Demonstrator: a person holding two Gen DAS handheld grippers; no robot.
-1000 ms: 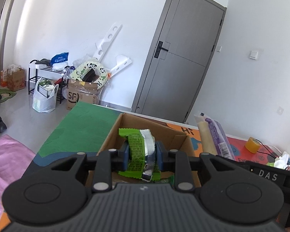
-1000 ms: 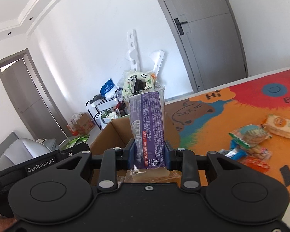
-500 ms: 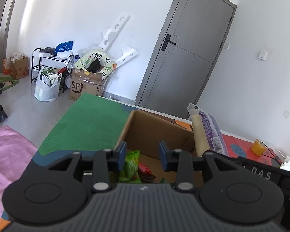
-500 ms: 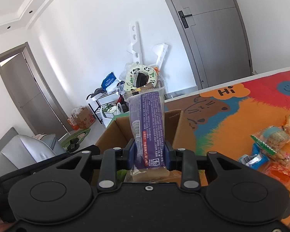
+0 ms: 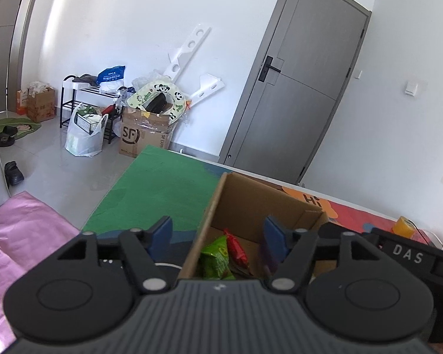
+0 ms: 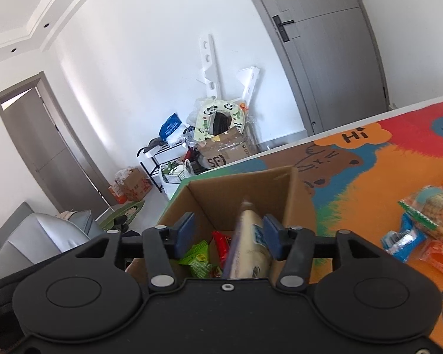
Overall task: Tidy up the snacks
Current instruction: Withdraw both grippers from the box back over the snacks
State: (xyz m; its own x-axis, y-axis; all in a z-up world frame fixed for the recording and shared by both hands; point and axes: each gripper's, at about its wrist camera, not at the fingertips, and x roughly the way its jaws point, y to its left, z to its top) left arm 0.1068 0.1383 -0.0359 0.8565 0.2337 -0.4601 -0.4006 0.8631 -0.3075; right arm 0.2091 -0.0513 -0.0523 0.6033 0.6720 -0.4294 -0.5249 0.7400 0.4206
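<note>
Snacks are what I am sorting, and most now sit in the open brown cardboard box (image 6: 245, 194) at lower centre of both views: a green crinkled foil packet (image 5: 217, 261) and a red wrapper (image 5: 236, 246) lie on its floor. The long cream biscuit pack with purple printing (image 6: 251, 247) is blurred and tilted between my right tongs (image 6: 228, 236), whose jaws have just been opening; it looks to be dropping free, though it may brush the right pad. My left tongs (image 5: 218, 234) are spread too, having just been opening, with nothing between them, one jaw outside the box's near wall. Several loose snack packs (image 6: 422, 218) wait at the right of the right view on the bright orange cartoon mat covering the bench (image 6: 369, 183).

My worry is the long pack: falling tilted, it could lodge against the box wall or crush the packets beneath. Pulling the left tongs back carelessly might also snag that wall.
</note>
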